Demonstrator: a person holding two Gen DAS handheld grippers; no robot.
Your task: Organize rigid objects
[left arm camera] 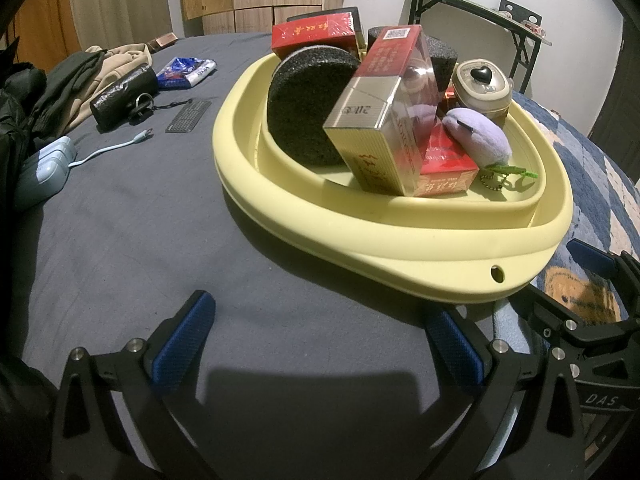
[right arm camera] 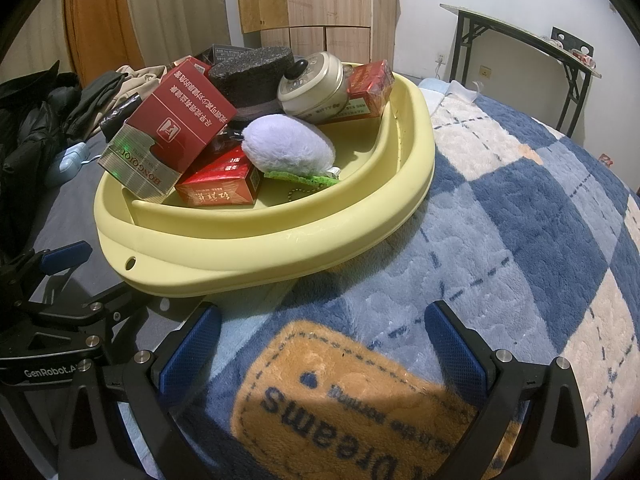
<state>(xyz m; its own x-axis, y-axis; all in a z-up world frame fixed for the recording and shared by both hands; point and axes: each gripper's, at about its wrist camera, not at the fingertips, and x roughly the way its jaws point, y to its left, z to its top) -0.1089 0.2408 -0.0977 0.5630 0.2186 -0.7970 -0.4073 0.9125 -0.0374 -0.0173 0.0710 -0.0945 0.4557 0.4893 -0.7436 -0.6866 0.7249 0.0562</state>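
Both of my tools are empty. My left gripper (left arm camera: 320, 344) has its blue-padded fingers spread wide over the grey bedsheet (left arm camera: 140, 220); my right gripper (right arm camera: 324, 348) is spread the same way over the blue-and-cream checked fleece blanket (right arm camera: 520, 220). Neither touches anything.

The rigid objects are already gathered in the pale yellow oval plastic basin (left arm camera: 400, 240), which sits straddling the line where sheet meets blanket. It lies directly ahead of both tools, its near rim just beyond my fingertips. From the left wrist view it lies ahead and to the right; from the right wrist view, ahead and to the left. It therefore sits between my two hands, about equally near each.

Contents noted:
- a tall gold-and-red cigarette carton (left arm camera: 376, 120), leaning, its long axis tilted up and away from me;
- a flat red cigarette pack (right arm camera: 220, 184) lying under it;
- black round foam discs (left arm camera: 308, 108);
- a cream round tin with a black heart knob (left arm camera: 482, 84);
- a lilac plush keychain toy (right arm camera: 286, 150), which is soft rather than rigid.

Judgement: collection looks largely done. The leaning carton is the least settled item and the likeliest to topple. Outside the basin, a small black pouch (left arm camera: 120, 96) lies well off to the left, nearer my left hand.
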